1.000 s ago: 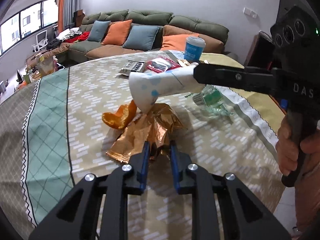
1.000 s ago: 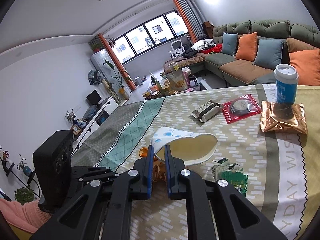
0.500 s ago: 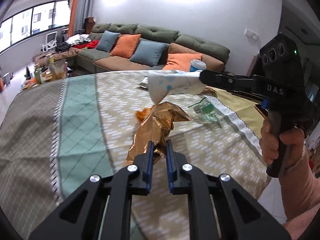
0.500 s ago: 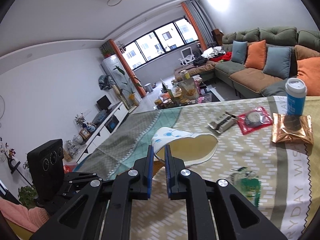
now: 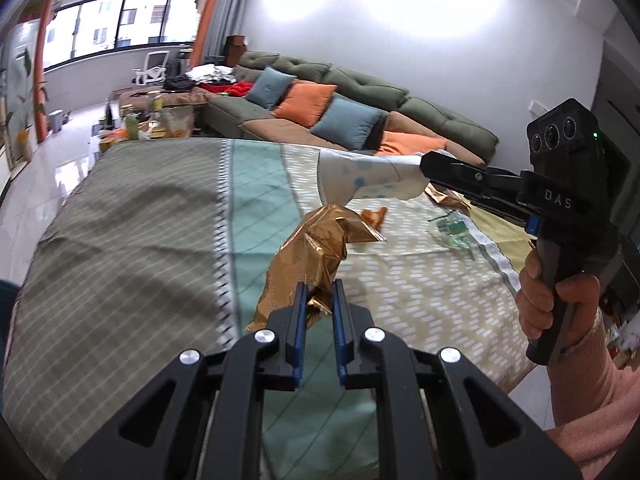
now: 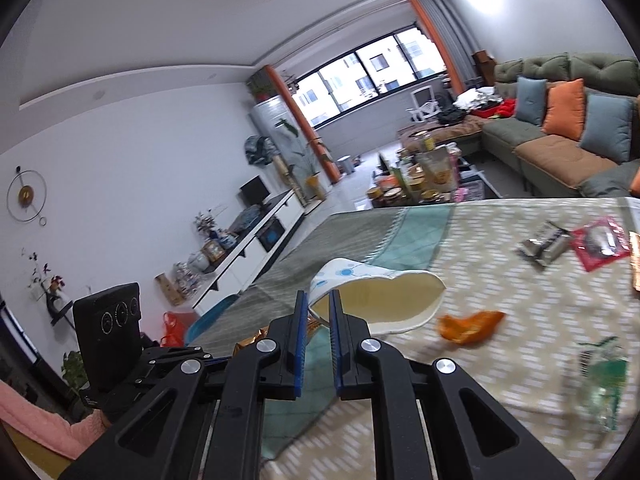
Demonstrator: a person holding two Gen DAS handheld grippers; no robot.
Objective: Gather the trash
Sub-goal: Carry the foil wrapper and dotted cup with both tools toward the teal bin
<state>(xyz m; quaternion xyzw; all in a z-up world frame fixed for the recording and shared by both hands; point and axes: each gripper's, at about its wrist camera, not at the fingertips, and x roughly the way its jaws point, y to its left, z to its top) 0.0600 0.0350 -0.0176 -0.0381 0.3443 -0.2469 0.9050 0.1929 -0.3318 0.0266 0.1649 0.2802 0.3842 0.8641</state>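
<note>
Both pieces of trash have now come up off the tabletop (image 5: pixel 400 280): the left tool (image 5: pixel 318 300) is clamped on the gold foil wrapper (image 5: pixel 316 248), the right tool (image 6: pixel 318 312) on the squashed paper cup (image 6: pixel 384 300), ready for carrying off.

"DAS" on right gripper (image 5: pixel 430 168)

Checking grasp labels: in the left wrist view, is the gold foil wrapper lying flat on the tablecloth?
No, the gold foil wrapper is pinched in the left gripper and stands crumpled above the tablecloth.
</note>
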